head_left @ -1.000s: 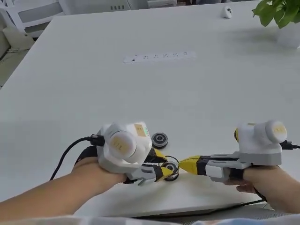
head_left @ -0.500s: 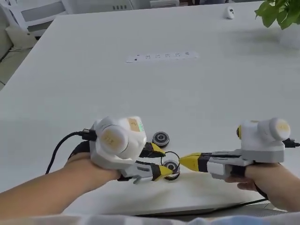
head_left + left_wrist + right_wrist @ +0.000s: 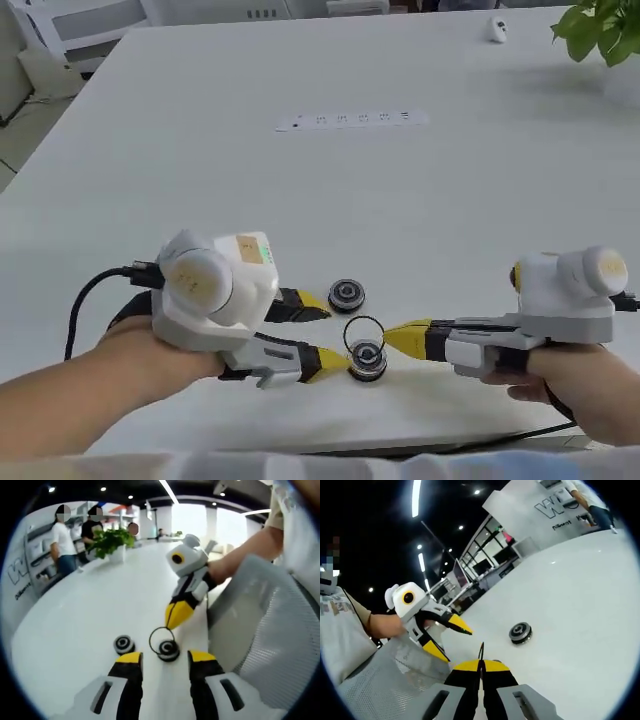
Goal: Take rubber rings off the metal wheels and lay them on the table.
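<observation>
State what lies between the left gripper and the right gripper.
A metal wheel, with the rubber ring that the right gripper pinches looped above it, as the left gripper view shows.

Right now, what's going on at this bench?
A person is working two handheld grippers over a white table. The right gripper is shut on a thin rubber ring and holds it up as a loop just above the near metal wheel. Whether the ring is fully clear of the wheel is hard to tell. The left gripper is open, its jaws beside that wheel. A second wheel lies just behind.
</observation>
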Demonstrator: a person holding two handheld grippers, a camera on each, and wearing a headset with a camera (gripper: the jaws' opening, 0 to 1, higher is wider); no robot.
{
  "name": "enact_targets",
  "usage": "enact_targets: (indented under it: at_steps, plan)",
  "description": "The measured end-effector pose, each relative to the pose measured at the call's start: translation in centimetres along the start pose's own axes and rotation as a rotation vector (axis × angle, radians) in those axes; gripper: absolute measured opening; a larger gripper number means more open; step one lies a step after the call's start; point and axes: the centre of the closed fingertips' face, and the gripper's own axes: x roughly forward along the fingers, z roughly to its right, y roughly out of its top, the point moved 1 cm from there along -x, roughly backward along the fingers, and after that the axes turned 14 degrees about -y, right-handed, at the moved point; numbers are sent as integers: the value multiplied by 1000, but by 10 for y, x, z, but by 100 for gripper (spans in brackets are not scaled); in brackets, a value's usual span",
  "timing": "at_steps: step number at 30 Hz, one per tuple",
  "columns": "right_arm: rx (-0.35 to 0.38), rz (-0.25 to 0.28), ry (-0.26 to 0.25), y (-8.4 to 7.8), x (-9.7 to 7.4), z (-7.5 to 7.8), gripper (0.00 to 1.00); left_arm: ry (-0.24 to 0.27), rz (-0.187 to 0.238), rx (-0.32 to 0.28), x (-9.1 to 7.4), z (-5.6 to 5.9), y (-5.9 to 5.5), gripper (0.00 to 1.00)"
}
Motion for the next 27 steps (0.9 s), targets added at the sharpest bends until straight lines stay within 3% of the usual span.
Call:
enact_targets:
  at_steps: [12,27]
  plan:
    - [-15,-6,32,9,4,-11,0,33,24,-23,-26,0,-6,45]
    - [-67,-60,69,14,15,-20,0,69,22,-73,-52,-1,-26,51]
